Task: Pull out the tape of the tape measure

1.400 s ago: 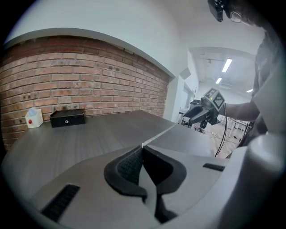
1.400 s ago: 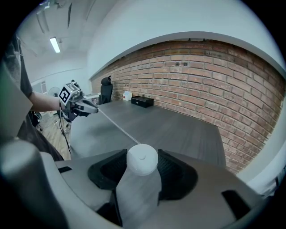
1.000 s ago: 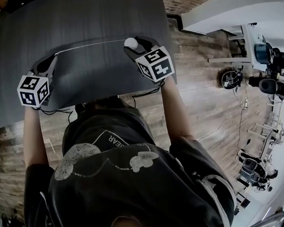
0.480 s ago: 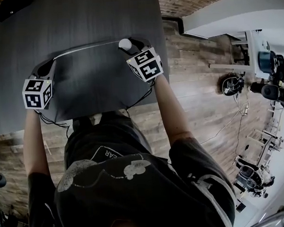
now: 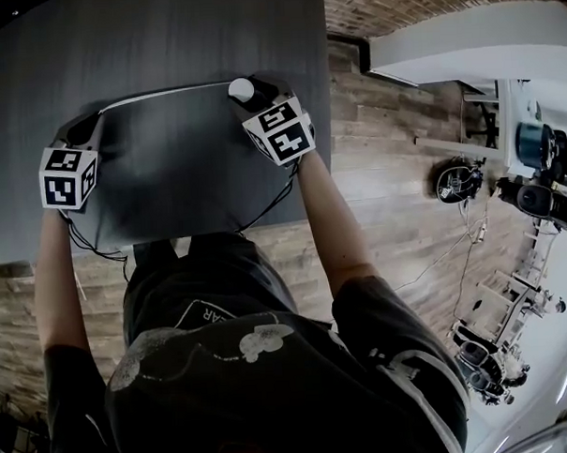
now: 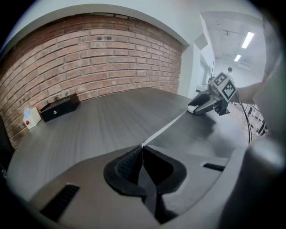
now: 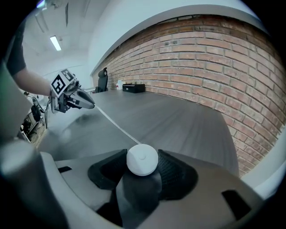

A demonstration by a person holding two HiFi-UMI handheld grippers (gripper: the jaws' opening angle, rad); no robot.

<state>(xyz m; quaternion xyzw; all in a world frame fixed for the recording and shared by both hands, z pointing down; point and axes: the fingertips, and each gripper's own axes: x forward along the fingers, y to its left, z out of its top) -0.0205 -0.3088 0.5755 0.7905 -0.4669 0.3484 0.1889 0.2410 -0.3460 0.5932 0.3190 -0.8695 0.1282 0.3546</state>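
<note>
**Tape drawn out between two grippers over the desk**

The left gripper has its jaws pressed together on the free end of the tape, which comes out of them as a thin pale strip. The right gripper has its jaws apart and clamped on the tape measure, a small round white case seated between the dark pads.

In the head view the case sits toward the right edge of the dark grey desk, roughly midway between the near and far edges. The left gripper is out toward the left side, a little nearer the near edge. The tape runs between them in an almost straight line, roughly along the near edge. Whether the case touches the desktop cannot be told.

At the far end of the desk a black box lies against the brick wall.
</note>
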